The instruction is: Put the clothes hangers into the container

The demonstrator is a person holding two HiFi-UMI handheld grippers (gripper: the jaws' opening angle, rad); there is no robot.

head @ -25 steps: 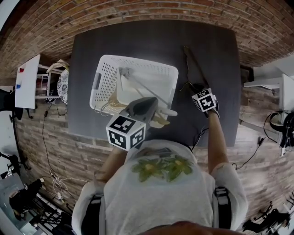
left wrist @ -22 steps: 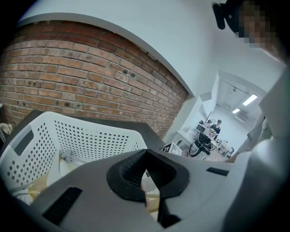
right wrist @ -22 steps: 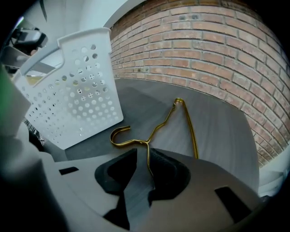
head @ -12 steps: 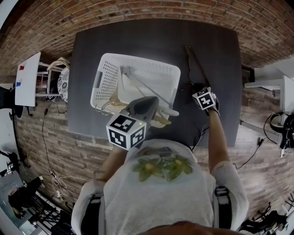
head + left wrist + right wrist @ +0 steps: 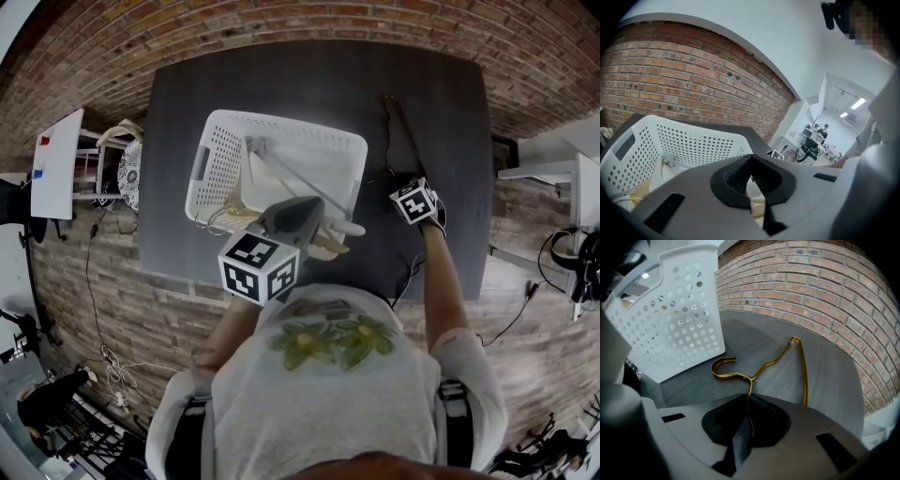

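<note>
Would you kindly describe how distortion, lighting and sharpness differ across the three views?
Head view: strong fisheye, the table edges bow, light even. Left gripper view: the basket sharp, the far room bright, corners black. Right gripper view: the gold hanger crisp with slight glint, brick wall curved, edges vignetted.

Bare tabletop (image 5: pixel 281 80) lies open beyond the basket (image 5: pixel 214 159) and between its wall and the gold hanger (image 5: pixel 804 376). Hangers (image 5: pixel 286 173), seemingly crossed, clutter the basket's inside; the left gripper (image 5: pixel 750 173) hangs over its near rim.
</note>
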